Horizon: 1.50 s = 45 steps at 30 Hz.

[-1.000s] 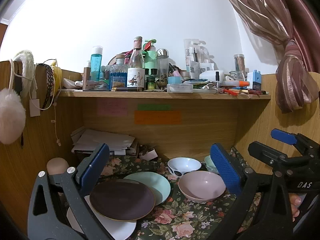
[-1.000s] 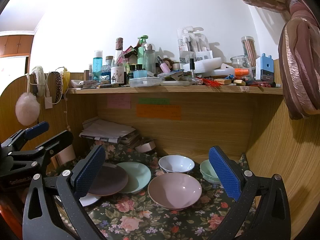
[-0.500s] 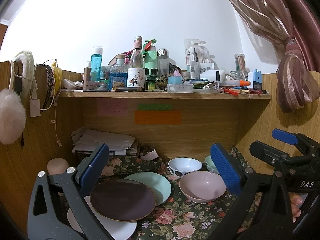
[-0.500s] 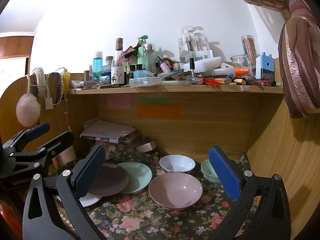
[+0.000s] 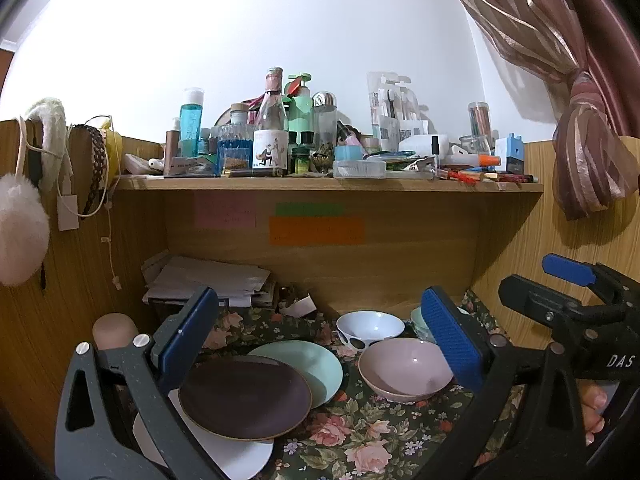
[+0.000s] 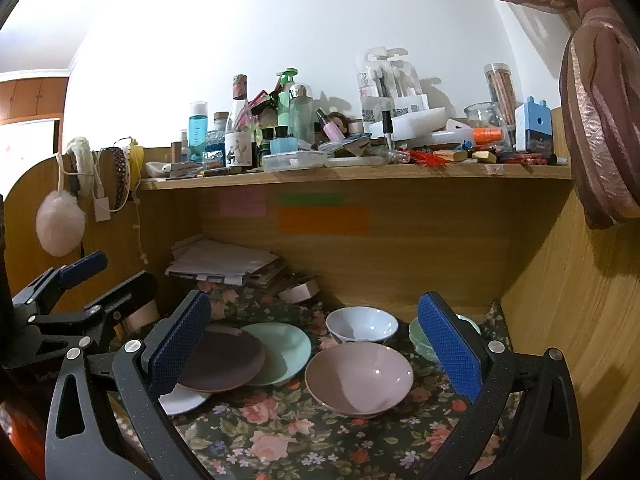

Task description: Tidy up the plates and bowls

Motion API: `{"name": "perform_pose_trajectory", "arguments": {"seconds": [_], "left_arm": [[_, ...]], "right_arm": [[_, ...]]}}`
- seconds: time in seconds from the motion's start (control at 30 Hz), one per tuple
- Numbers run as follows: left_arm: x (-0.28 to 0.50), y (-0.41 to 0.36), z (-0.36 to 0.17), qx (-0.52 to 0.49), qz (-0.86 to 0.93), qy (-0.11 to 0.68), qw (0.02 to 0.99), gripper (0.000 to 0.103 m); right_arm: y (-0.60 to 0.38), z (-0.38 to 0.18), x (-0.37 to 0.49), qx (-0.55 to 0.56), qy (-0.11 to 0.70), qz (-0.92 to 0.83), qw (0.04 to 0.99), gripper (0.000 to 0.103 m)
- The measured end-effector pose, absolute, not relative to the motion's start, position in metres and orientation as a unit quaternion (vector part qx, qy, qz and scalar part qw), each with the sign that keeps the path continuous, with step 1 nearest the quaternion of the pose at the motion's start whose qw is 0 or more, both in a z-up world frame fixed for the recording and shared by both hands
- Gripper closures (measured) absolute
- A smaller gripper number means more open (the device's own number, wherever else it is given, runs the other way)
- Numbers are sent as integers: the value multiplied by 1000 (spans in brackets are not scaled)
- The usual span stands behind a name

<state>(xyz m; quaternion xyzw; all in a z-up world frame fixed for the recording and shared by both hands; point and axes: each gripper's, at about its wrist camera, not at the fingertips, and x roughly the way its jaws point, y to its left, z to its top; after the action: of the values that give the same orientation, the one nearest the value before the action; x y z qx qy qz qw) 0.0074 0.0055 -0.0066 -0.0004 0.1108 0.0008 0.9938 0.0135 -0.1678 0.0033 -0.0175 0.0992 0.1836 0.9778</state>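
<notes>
Hovering over the near edge of the tabletop [image 6: 280,448], both tools hang with nothing in them: the left gripper [image 5: 320,344] has its blue-padded fingers [image 5: 188,340] spread wide, and the right gripper [image 6: 316,344] shows the same wide spread. In the left wrist view the right tool sits off at the right edge, a person's fingertips [image 5: 592,408] just showing beneath it.

Down on the floral cloth, the white plate [image 5: 240,456] lies nearest at the left, and the dark plate [image 5: 244,396] rests on top of it. The mint plate [image 5: 316,364] tucks under the dark one's far right rim. To the right, near the middle, sits the pink bowl [image 6: 358,376], upright and apart from the plates. Behind it stands the white bowl [image 6: 362,324], and to the right of that a green bowl [image 6: 420,340], partly hidden by a finger pad.

Farther back, a stack of papers [image 6: 224,260] fills the left rear corner, sticky notes [image 6: 322,220] cling to the back panel, and the upper shelf [image 6: 360,172] is crowded with bottles.
</notes>
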Motion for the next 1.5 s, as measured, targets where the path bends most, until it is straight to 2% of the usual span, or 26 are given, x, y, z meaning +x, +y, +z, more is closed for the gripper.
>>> {"name": "perform_pose_trajectory", "arguments": {"seconds": [0.37, 0.87, 1.03, 1.17, 1.27, 1.33, 1.4, 1.5], "left_arm": [[14, 17, -22, -10, 14, 102, 995, 0], [61, 102, -85, -37, 93, 184, 978, 0], [82, 136, -116, -78, 111, 232, 963, 0], [102, 154, -140, -71, 132, 272, 950, 0], [116, 163, -156, -81, 127, 295, 944, 1], [122, 168, -163, -82, 125, 306, 940, 3], [125, 171, -167, -73, 120, 318, 938, 18], [130, 177, -173, -79, 115, 332, 933, 22]], "right_arm": [[-153, -11, 30, -19, 119, 202, 972, 0], [-86, -67, 104, -57, 231, 241, 941, 0], [-58, -95, 132, -70, 283, 247, 924, 0], [-39, -111, 150, -69, 321, 262, 908, 1], [-26, -120, 161, -80, 333, 266, 901, 4], [-20, -125, 169, -89, 340, 267, 897, 8], [-14, -131, 179, -96, 350, 267, 893, 11], [-7, -141, 192, -108, 356, 260, 891, 15]]}}
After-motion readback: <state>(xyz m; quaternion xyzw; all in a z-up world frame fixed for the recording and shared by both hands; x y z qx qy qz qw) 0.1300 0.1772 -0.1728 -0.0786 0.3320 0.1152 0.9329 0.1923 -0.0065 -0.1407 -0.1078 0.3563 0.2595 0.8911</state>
